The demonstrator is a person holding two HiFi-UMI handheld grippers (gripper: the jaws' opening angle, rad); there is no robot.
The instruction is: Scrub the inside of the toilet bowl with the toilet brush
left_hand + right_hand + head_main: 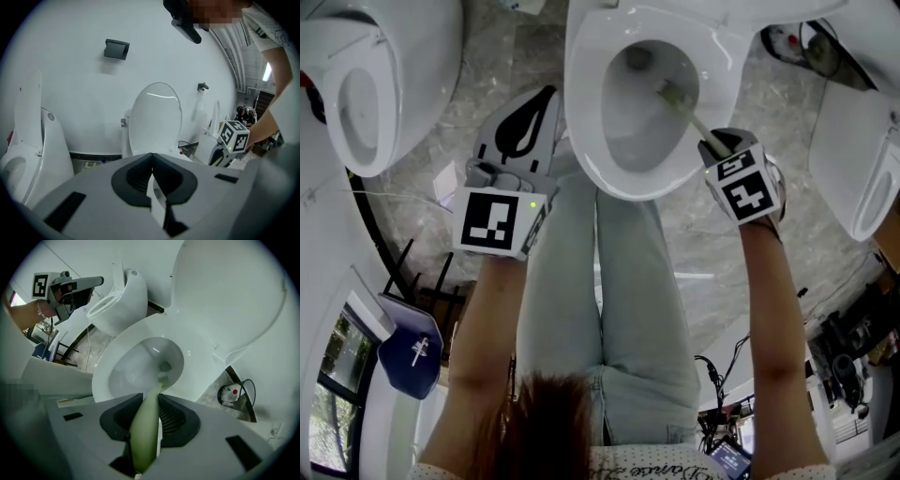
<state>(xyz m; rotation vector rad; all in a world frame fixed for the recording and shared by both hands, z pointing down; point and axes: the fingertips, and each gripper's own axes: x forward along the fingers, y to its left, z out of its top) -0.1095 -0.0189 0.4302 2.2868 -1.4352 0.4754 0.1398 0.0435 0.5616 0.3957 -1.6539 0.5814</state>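
Cursive lettering on the white shirt (649,467) at the head view's lower edge is too small to read. A blue panel (408,352) bears an unclear white symbol.

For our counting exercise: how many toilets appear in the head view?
3: the left toilet, the middle toilet, the right toilet. Others may lie outside the frame.
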